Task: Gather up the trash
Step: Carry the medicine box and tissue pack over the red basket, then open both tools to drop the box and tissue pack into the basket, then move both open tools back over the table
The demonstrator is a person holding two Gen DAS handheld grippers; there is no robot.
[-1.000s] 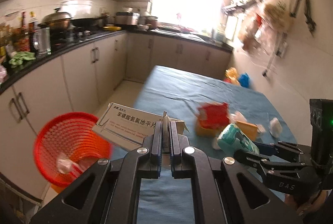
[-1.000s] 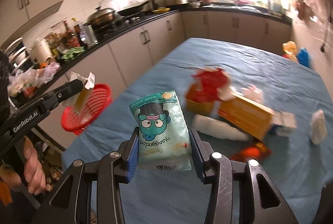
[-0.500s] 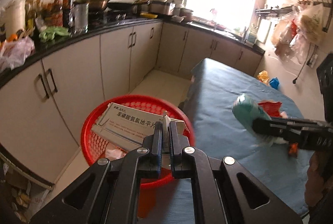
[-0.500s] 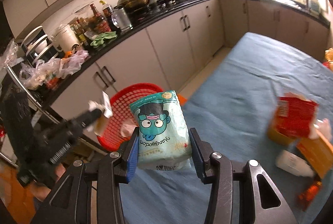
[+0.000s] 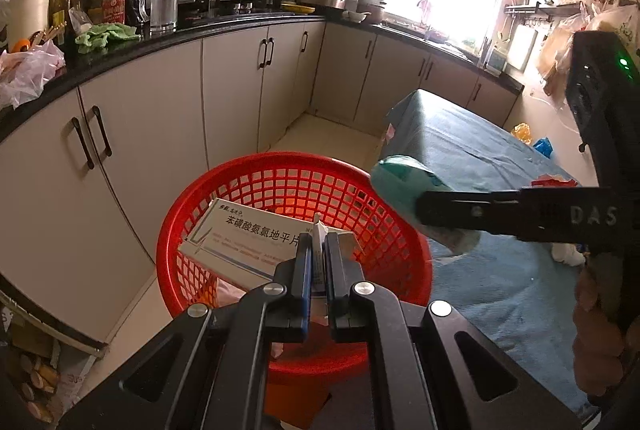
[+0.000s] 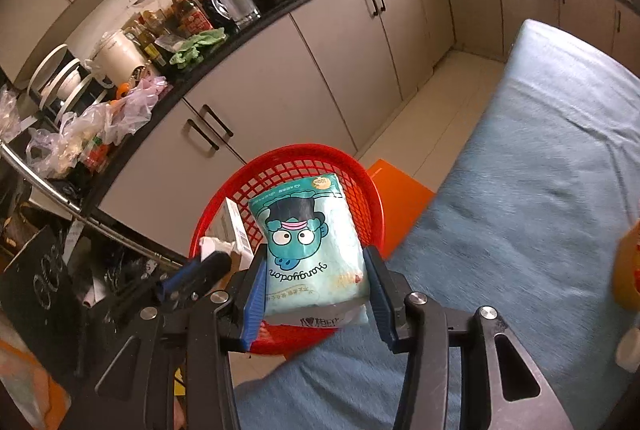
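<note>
- The white medicine box [image 5: 244, 242] carries the large printed line "苯磺酸氨氯地平片"; the smaller print beneath is too fine to read.
- The right gripper [image 5: 448, 210] arm is marked "DAS".
- The teal snack bag [image 6: 310, 250] reads "hangyodon", seen upside down, with a "100" badge near its far edge.

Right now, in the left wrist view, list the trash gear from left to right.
white medicine box → left gripper shut on its flap → teal snack bag → right gripper; the red basket spans below.
</note>
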